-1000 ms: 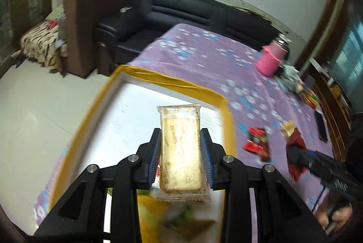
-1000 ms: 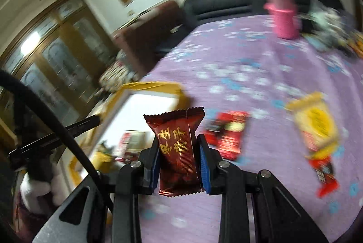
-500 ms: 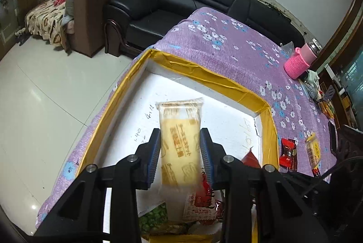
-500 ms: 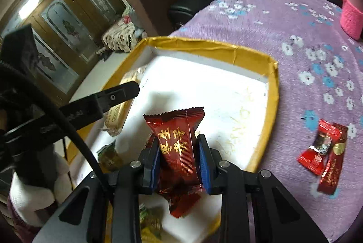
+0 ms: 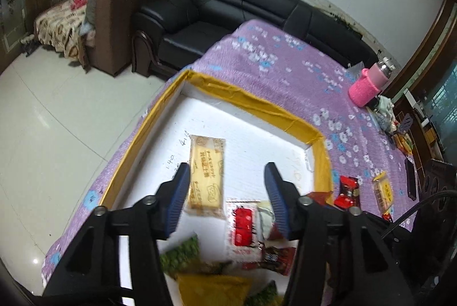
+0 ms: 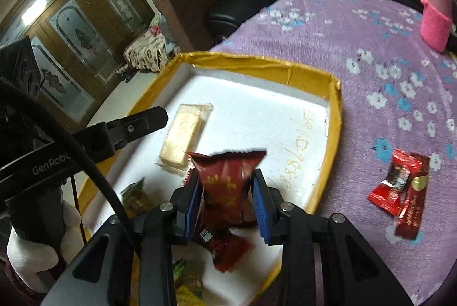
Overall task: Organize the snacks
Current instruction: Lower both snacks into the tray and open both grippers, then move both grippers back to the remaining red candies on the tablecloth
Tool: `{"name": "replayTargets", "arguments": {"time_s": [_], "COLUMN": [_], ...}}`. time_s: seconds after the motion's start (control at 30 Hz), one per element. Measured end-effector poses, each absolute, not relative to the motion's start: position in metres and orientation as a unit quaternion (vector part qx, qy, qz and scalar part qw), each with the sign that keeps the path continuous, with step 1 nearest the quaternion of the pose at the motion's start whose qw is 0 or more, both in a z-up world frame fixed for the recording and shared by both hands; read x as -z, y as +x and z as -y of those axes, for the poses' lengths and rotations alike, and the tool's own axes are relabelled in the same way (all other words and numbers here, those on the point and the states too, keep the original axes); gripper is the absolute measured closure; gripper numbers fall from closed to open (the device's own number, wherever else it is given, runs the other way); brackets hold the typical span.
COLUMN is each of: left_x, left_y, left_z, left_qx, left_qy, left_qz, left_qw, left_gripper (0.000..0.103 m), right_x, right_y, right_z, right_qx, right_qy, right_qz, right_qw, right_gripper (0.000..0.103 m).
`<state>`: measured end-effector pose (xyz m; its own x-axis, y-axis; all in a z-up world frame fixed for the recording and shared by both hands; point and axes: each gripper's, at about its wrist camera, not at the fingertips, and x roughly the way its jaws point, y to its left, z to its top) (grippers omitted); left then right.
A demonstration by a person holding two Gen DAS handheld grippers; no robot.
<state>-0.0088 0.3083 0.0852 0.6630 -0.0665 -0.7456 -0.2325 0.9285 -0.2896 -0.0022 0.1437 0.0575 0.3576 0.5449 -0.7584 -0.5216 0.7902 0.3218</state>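
1. Left gripper point(image 5: 227, 186) stands with its blue-padded jaws wide apart and nothing between them, low in the centre of the left wrist view, above the white floor of the yellow-rimmed tray point(image 5: 251, 106).
2. Just under that gap, toward the left pad, a pale yellow biscuit packet point(image 5: 206, 177) lies flat on the tray floor, its long side running up the frame; in the right wrist view the same packet point(image 6: 185, 136) sits left of centre.
3. Right gripper point(image 6: 227, 204) is clamped on a dark red candy packet point(image 6: 227, 186), held upright at the lower centre of that view, over the near part of the tray point(image 6: 334, 134).
4. Below the held packet, another dark red wrapper point(image 6: 225, 247) lies on the tray floor.
5. At the bottom of the left wrist view the tray also holds a white packet with a red label point(image 5: 242, 229), a green packet point(image 5: 180, 251) and a yellow packet point(image 5: 214, 289), blurred and bunched together.
6. Outside the tray, on the purple flowered cloth point(image 6: 357, 29), two red wrappers point(image 6: 400, 189) touch each other at the right of the right wrist view.
7. A pink-sleeved bottle point(image 5: 368, 86) stands at the cloth's far right, and a black sofa point(image 5: 257, 6) runs behind.
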Motion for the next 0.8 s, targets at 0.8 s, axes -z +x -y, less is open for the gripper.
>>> {"name": "replayTargets", "arguments": {"time_s": [0.8], "left_x": [-0.129], "left_y": [-0.131], "left_z": [-0.153], "left_qx": [-0.087], "left_qy": [-0.03], "left_qz": [-0.311], "left_qw": [0.946], "left_gripper": [0.006], "right_x": [-0.095], "right_y": [-0.073], "right_z": [0.061], "right_qx": [-0.235], "right_qy": [0.119], "right_qz": [-0.378], "right_qw": [0.888], "right_gripper": [0.056]}}
